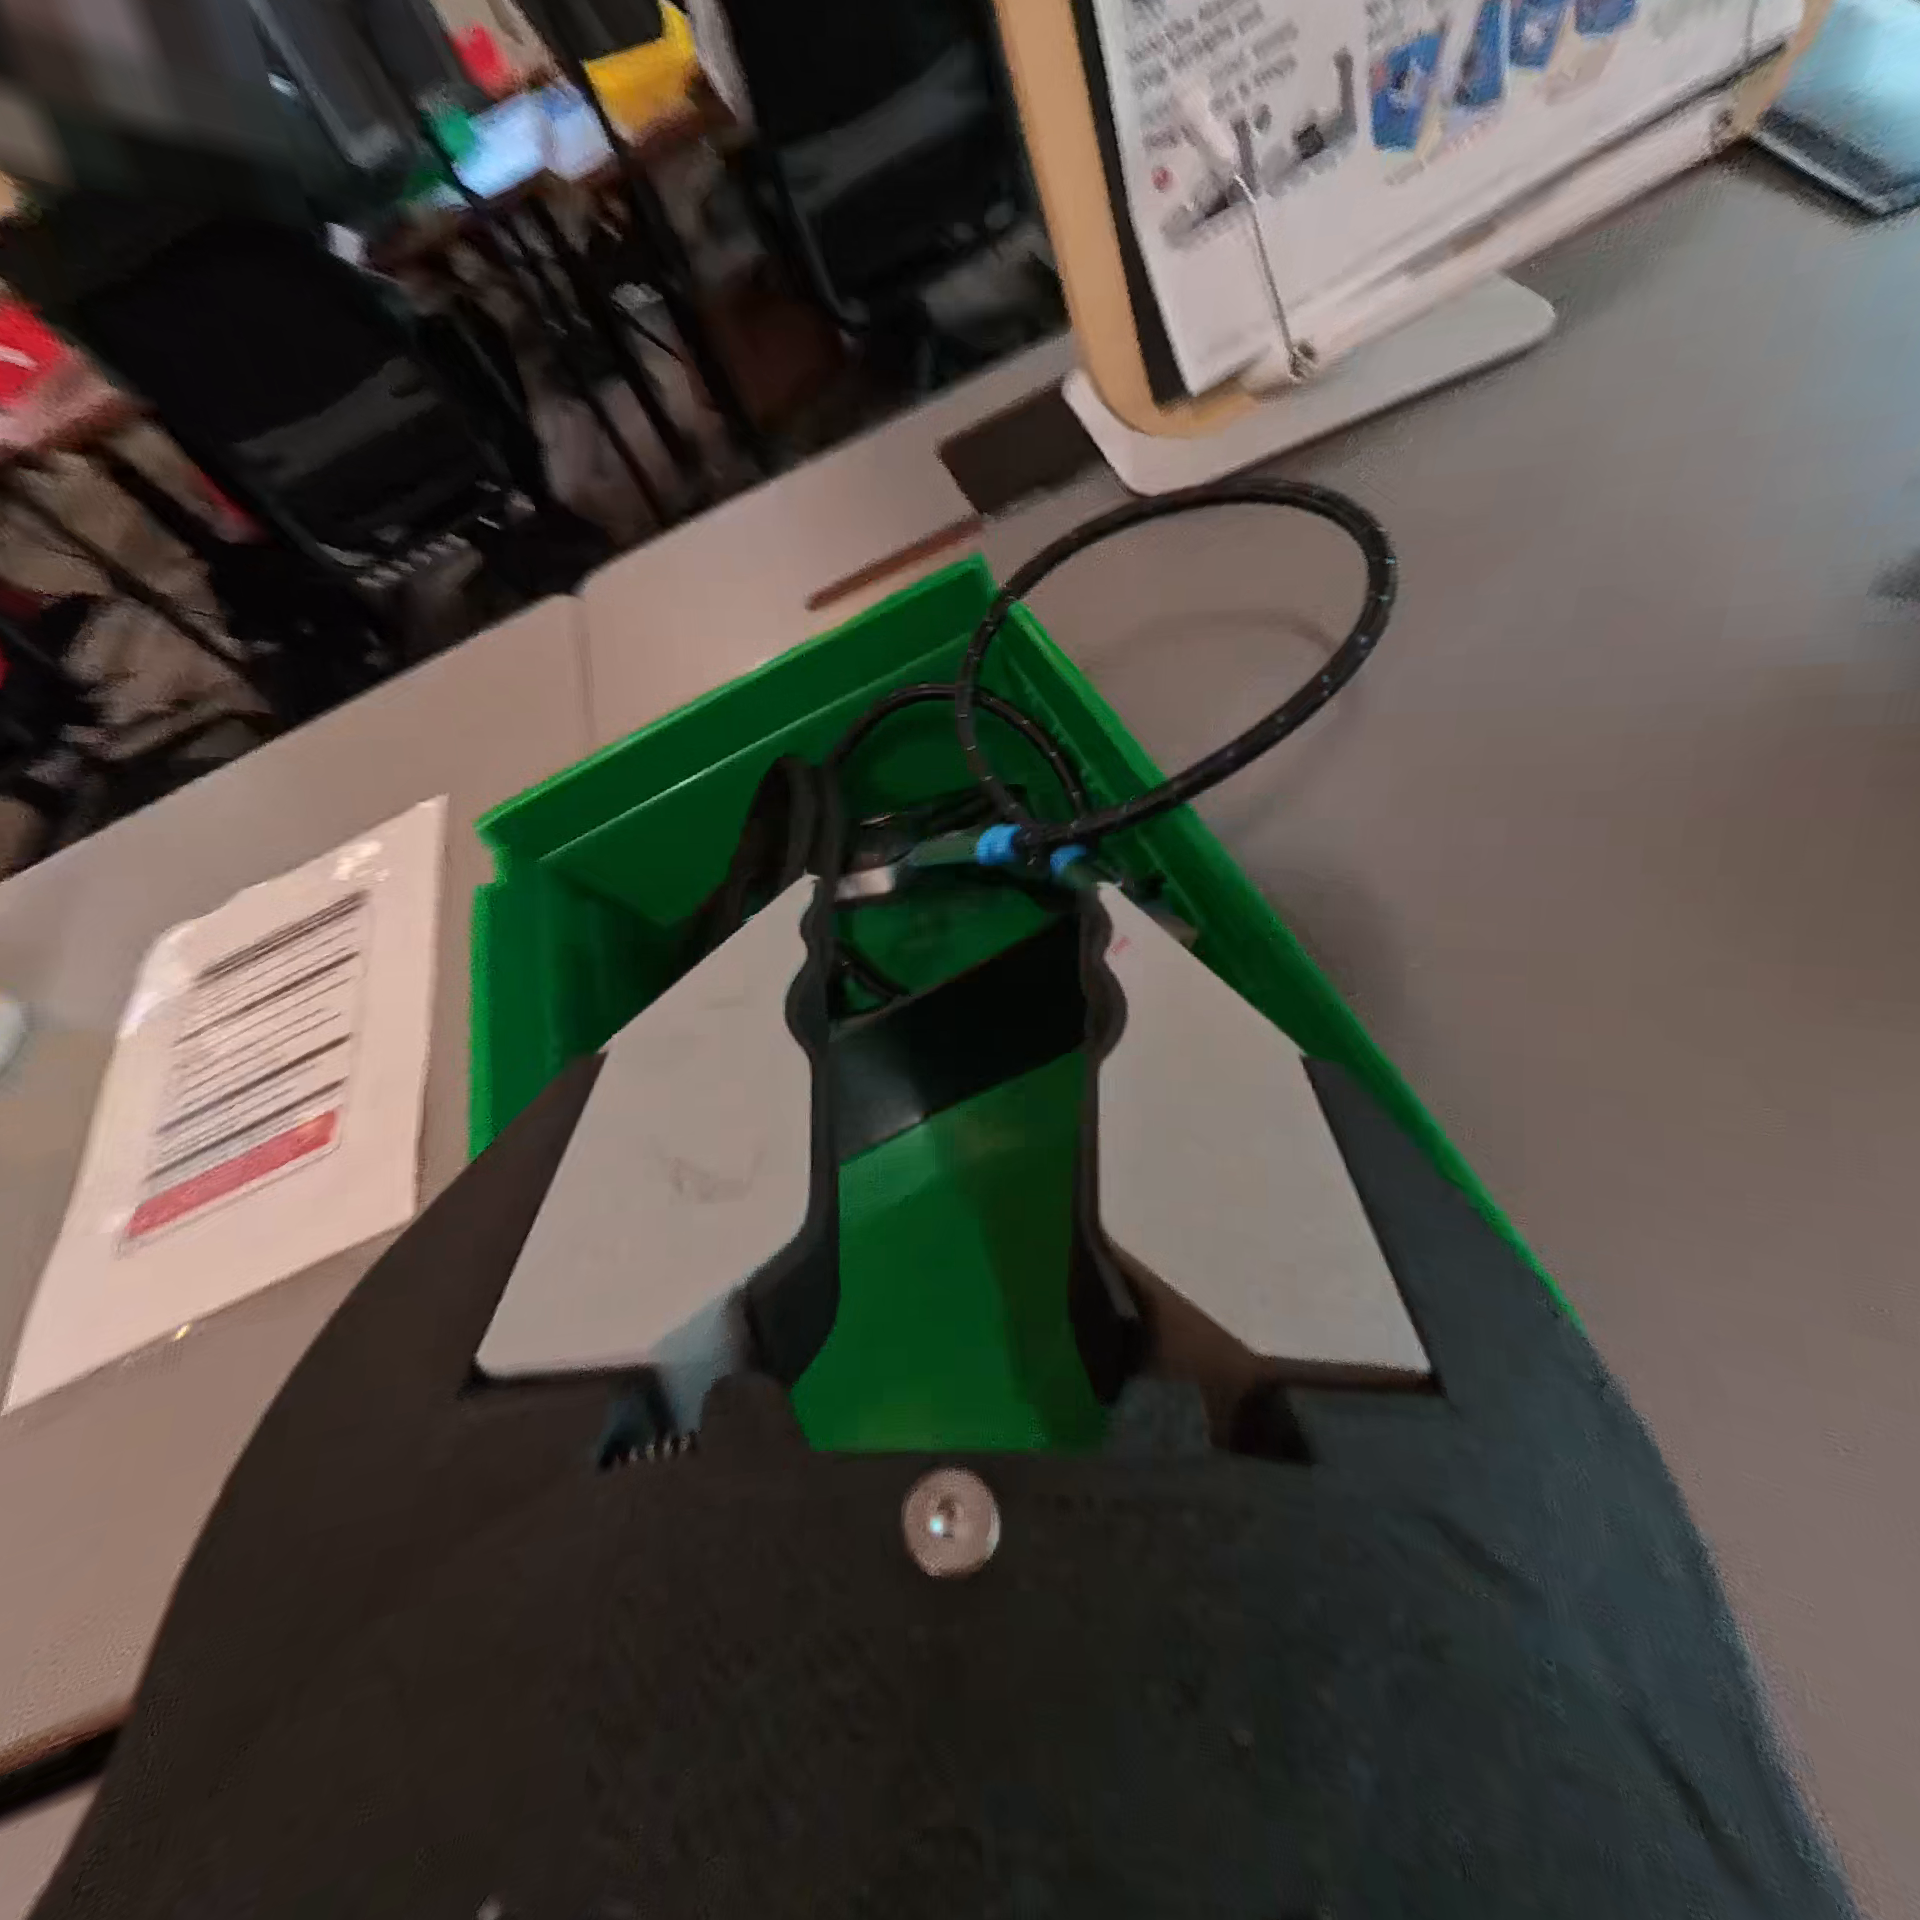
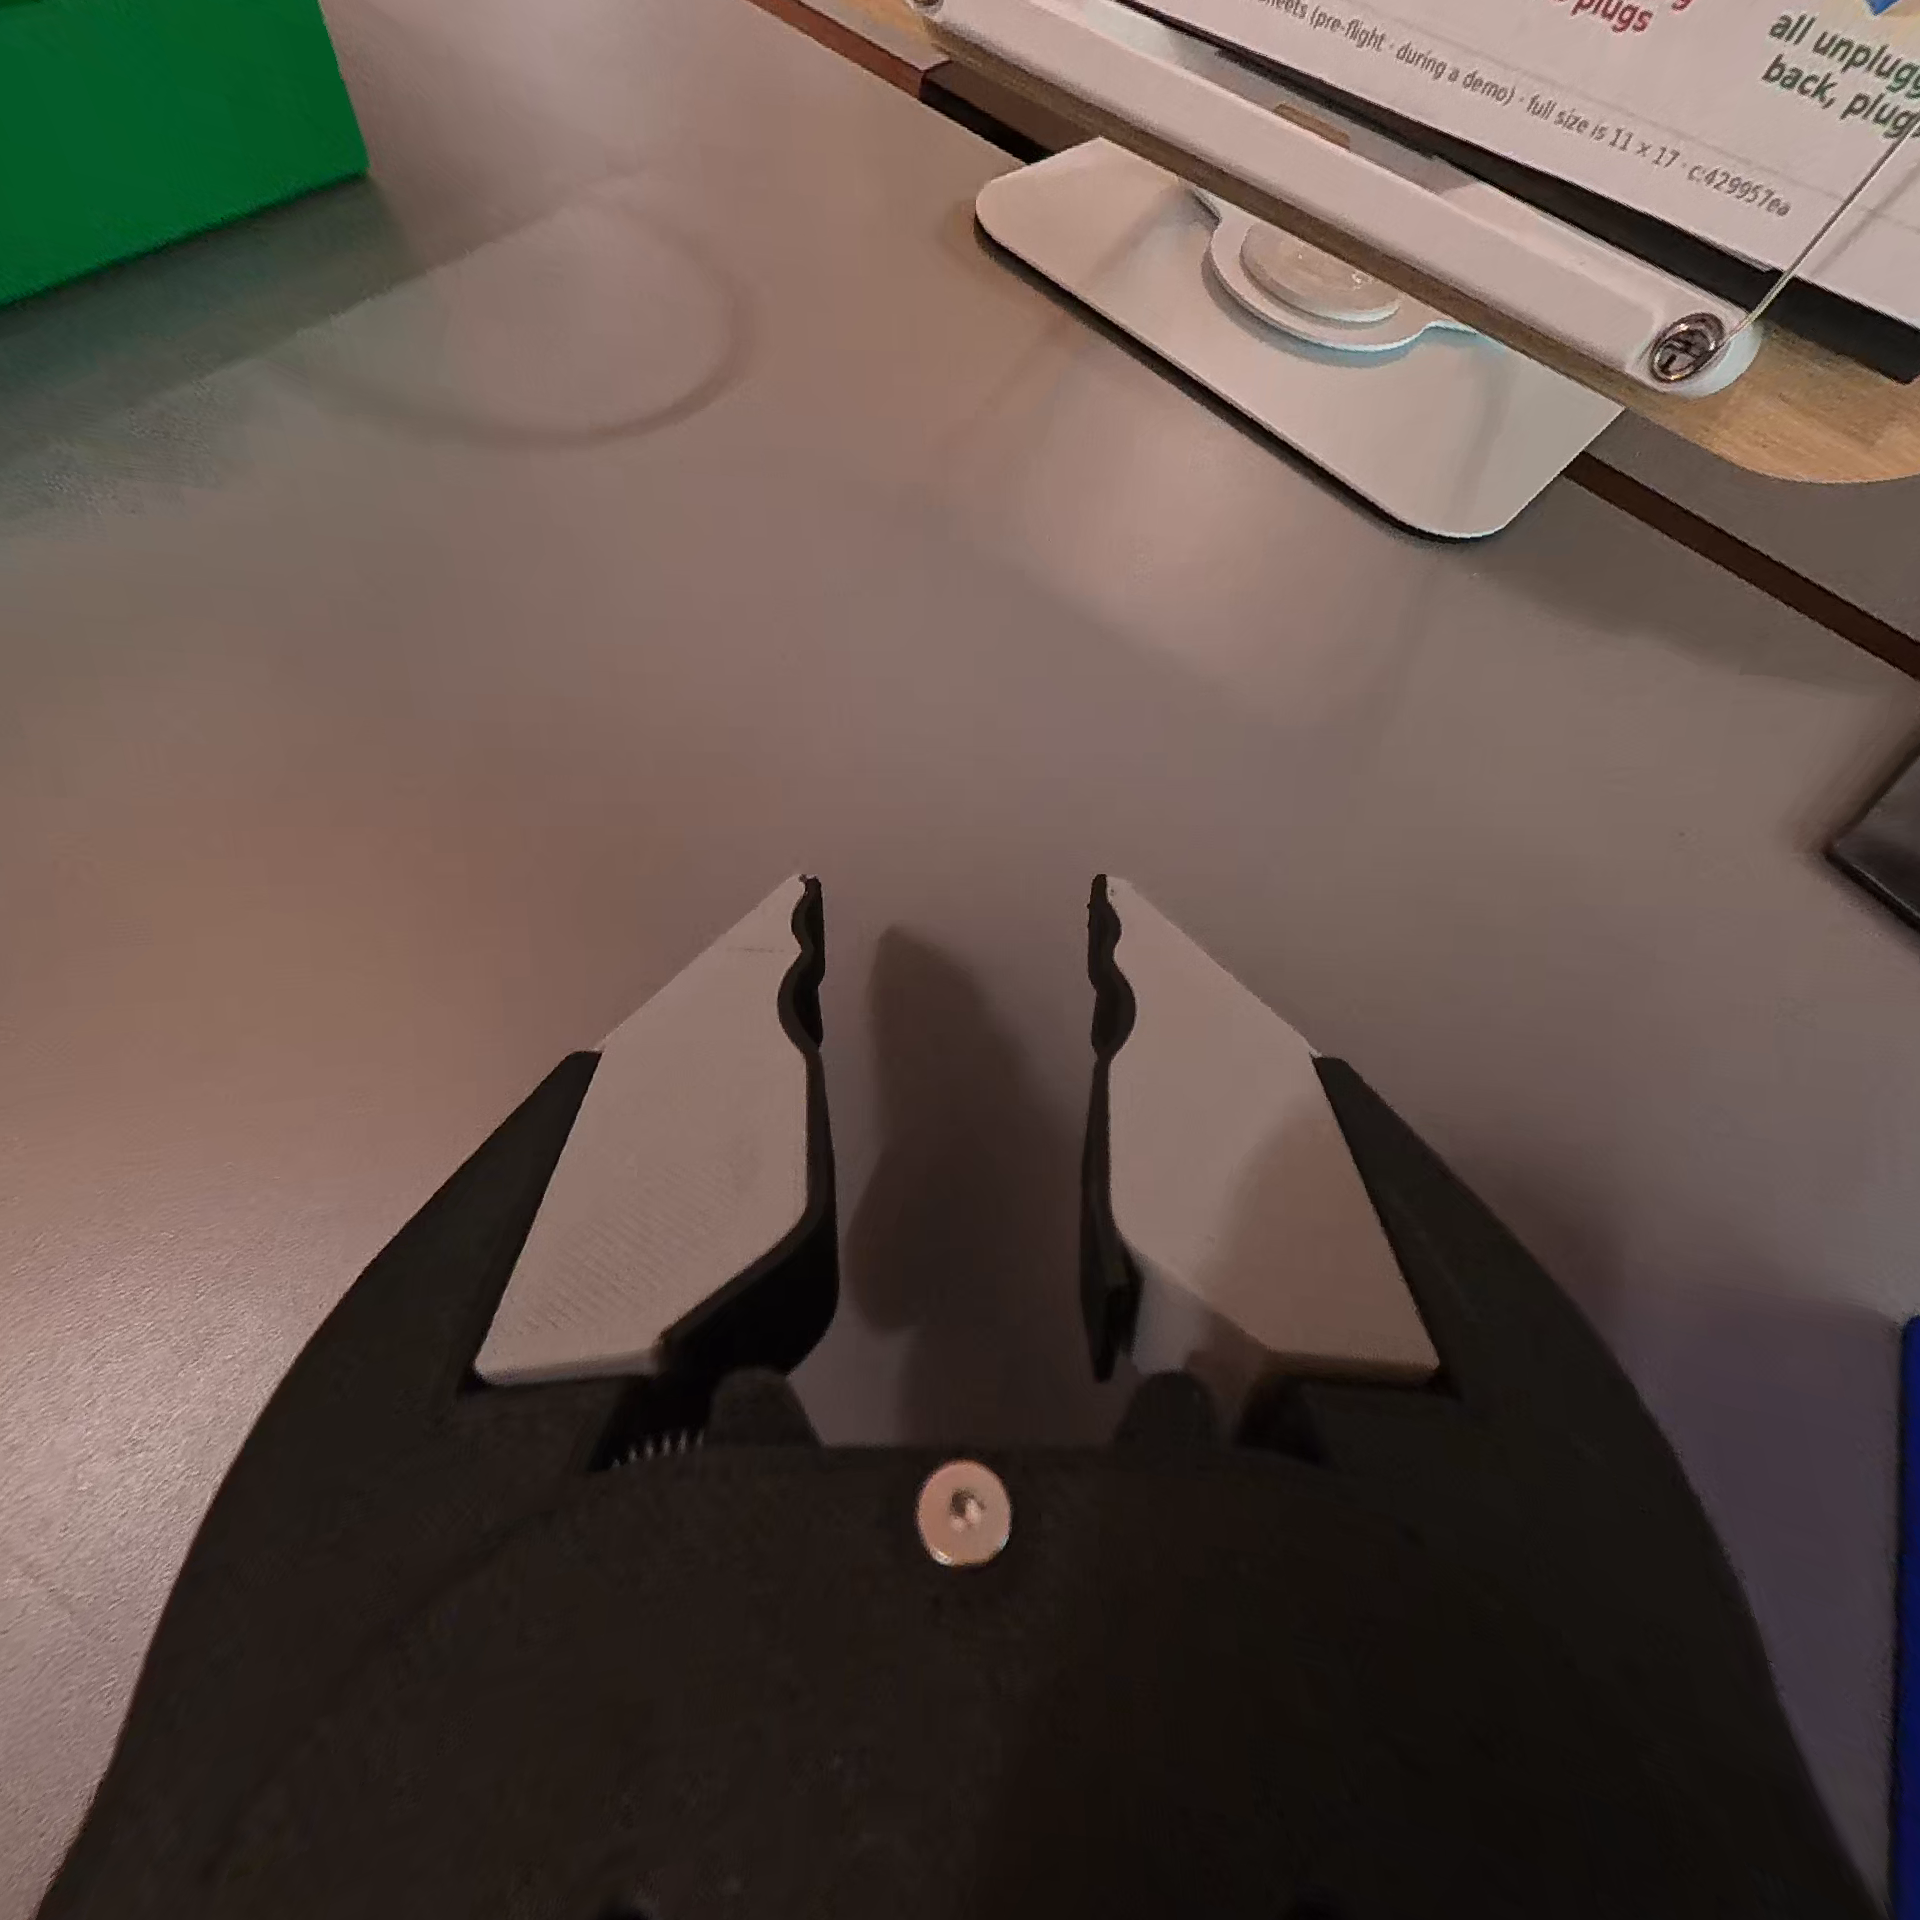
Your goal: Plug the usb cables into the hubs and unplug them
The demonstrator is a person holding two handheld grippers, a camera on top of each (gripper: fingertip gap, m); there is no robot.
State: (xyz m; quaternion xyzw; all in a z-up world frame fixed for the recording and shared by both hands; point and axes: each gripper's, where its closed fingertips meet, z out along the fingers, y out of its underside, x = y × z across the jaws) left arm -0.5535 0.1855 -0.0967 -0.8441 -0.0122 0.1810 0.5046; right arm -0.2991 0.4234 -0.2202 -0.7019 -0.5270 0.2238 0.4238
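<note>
Green bin [image 1: 582,966] with black cable [image 1: 1340,665] lies under the spread left tongs [image 1: 951,894]; spread right tongs [image 2: 951,894] hover over bare tabletop [image 2: 1039,675].

Green bin [image 1: 582,977]: smooth glossy plastic. Cable [image 1: 1340,665]: black braided sheath, w/ blue plastic ends. Bench [image 2: 1039,675]: matt grey, smooth. Right gripper [image 2: 956,904]: rough matt black body, grey layered-plastic jaws. Stand base [image 2: 1351,416]: smooth white, satin.
</note>
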